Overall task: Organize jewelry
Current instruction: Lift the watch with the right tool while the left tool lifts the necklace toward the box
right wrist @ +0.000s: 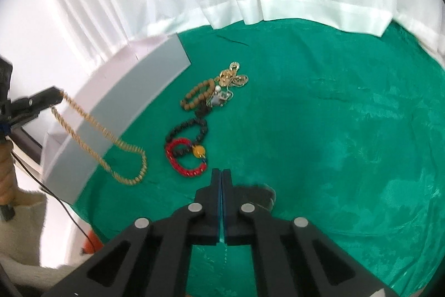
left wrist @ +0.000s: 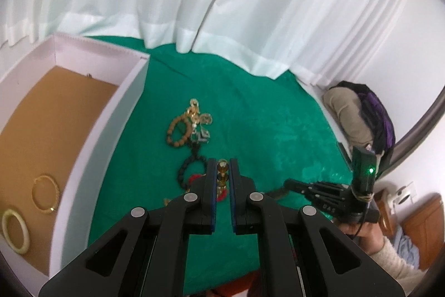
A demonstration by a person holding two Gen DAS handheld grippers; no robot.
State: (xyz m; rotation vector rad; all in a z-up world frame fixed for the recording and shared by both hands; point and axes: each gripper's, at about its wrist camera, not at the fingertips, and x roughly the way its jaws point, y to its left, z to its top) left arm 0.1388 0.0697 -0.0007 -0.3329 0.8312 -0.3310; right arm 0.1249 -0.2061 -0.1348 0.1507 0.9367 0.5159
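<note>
Left claw view
My left claw (left wrist: 222,162): pinching the gold rope chain (left wrist: 221,171).
White box (left wrist: 133,74): on my left, open, with a brown floor.
Inside the box: a gold bangle (left wrist: 46,192) and a pale bangle (left wrist: 15,230), near each other.
Green cloth (left wrist: 250,107): a brown bead bracelet (left wrist: 178,130) and a black bead bracelet (left wrist: 192,166) lie on it beside the box.
My right claw (left wrist: 287,182): off to the right, above the cloth.

Right claw view
My right claw (right wrist: 222,171): pressed together. I cannot tell if it holds anything.
Gold rope chain (right wrist: 144,162): hangs from my left claw (right wrist: 57,93), past the box wall, with its loop down by the cloth.
Red bracelet (right wrist: 180,160): on the cloth, touching the black one, with a yellow bead (right wrist: 199,151).
</note>
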